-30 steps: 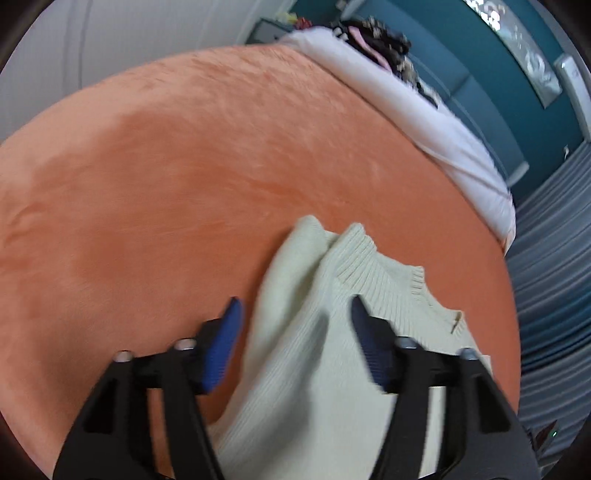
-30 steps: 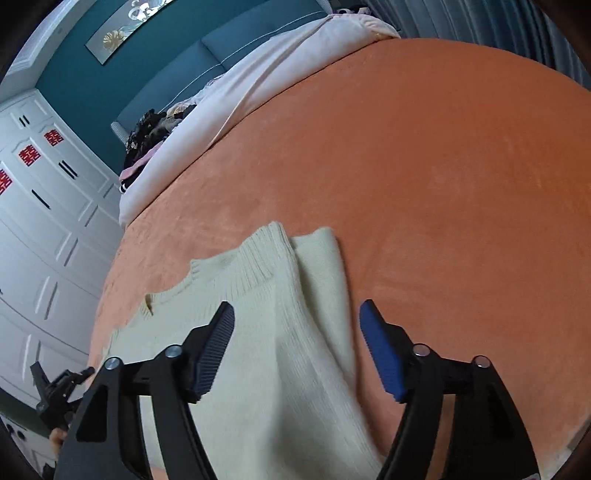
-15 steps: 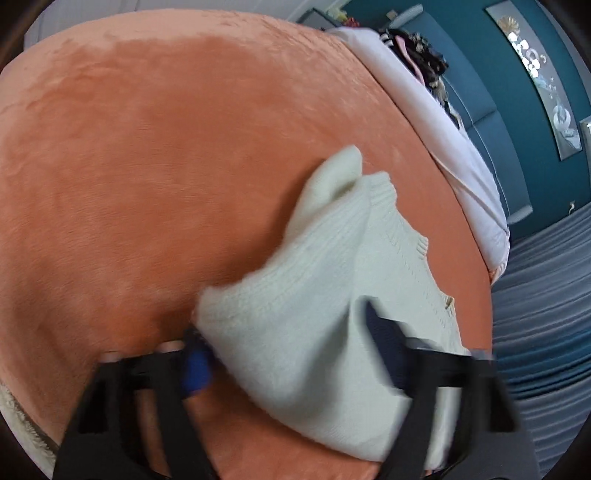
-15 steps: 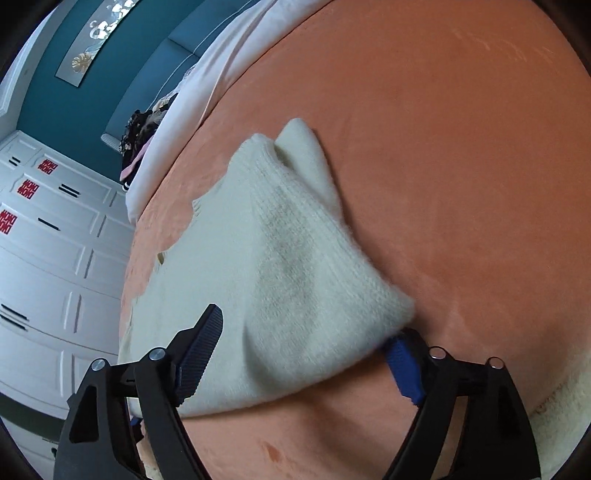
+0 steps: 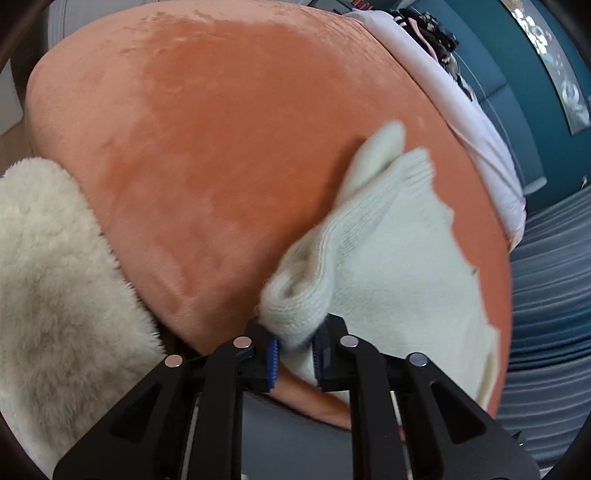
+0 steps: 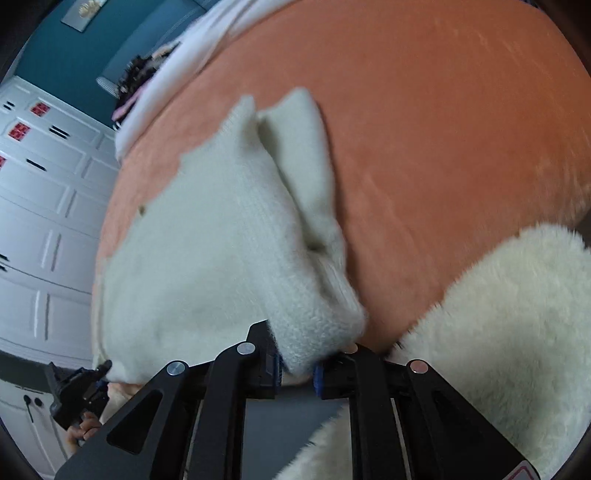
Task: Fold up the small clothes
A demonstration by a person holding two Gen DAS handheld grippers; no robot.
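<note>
A small cream knit sweater (image 5: pixel 391 258) lies on the orange blanket (image 5: pixel 221 147) of a bed; it also shows in the right wrist view (image 6: pixel 207 251). My left gripper (image 5: pixel 295 356) is shut on the sweater's near left bottom corner. My right gripper (image 6: pixel 297 363) is shut on its near right bottom corner. Both corners are bunched between the blue pads and lifted at the bed's front edge. The folded sleeves (image 6: pixel 303 147) lie along the sweater's sides. My left gripper also shows small at the lower left of the right wrist view (image 6: pixel 79 387).
A fluffy cream rug or throw (image 5: pixel 51 277) lies beside the bed's front edge, also in the right wrist view (image 6: pixel 498 332). A white quilt (image 5: pixel 461 110) with dark clothes (image 5: pixel 432 33) sits at the far end. White wardrobe doors (image 6: pixel 44 221) stand on one side.
Both grippers have drawn back to the sweater's bottom corners and closed on them, then lifted the hem at the bed's front edge.
</note>
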